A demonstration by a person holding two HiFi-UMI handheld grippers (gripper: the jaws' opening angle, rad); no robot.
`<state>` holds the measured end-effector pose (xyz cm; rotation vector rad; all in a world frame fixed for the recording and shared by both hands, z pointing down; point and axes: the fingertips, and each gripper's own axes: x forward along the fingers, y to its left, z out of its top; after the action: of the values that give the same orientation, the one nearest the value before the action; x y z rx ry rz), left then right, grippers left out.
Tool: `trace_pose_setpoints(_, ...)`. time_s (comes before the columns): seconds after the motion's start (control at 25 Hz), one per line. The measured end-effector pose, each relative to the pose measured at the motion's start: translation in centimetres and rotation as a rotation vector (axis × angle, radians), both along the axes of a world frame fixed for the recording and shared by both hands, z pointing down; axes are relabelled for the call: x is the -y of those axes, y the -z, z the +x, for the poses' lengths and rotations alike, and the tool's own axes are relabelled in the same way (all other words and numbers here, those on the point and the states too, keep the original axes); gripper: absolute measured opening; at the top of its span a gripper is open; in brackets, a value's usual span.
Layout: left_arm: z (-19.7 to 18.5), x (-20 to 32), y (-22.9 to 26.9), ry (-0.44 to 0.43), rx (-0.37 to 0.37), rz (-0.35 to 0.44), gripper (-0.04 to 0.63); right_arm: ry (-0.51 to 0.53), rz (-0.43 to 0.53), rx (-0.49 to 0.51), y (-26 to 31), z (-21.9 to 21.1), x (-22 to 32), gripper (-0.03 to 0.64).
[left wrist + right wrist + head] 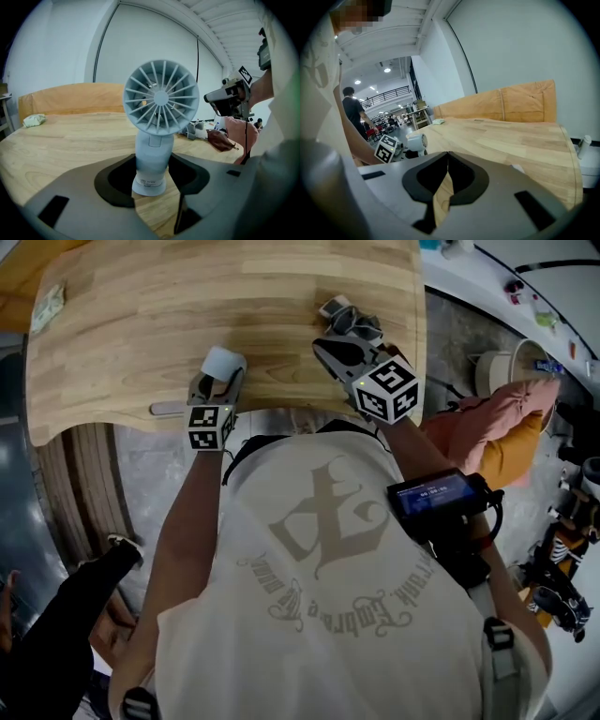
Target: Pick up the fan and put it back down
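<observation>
A small light-grey hand fan (159, 98) stands upright on the wooden table (70, 140), its round grille facing the left gripper view. My left gripper (152, 176) is shut on the fan's handle, a dark pad against each side, and the fan's base looks to rest on the wood. In the head view the fan (222, 362) shows just ahead of the left gripper (217, 381) near the table's front edge. To its right my right gripper (323, 348) hovers shut, holding nothing. The right gripper view has the right gripper (448, 157) with tips together and the fan (417, 142) off to the left.
Grey odds and ends (352, 320) lie just beyond the right gripper. A crumpled pale wad (47, 307) sits at the table's far left. A flat grey strip (169, 409) lies by the front edge. Pink and orange cloth (497, 418) hangs off to the right.
</observation>
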<state>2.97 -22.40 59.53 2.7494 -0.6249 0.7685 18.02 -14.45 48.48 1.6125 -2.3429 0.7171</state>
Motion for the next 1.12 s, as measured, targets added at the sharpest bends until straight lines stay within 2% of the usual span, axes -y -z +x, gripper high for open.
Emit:
trace_pose_setpoints(0.64, 0.0, -3.0, 3.8, 0.12, -0.098, -0.002, 0.224, 0.153, 0.036, 0.03, 0.5, -0.3, -0.6, 0.015)
trace_pose_setpoints(0.92, -1.3, -4.7, 6.2, 0.182, -0.123, 0.035, 0.225, 0.261, 0.057, 0.066, 0.4, -2.1, -0.2, 0.015)
trace_pose_setpoints(1.12, -3.5, -6.5, 7.9, 0.208, -0.126, 0.058, 0.225, 0.324, 0.088, 0.096, 1.3, -4.8, 0.4, 0.015)
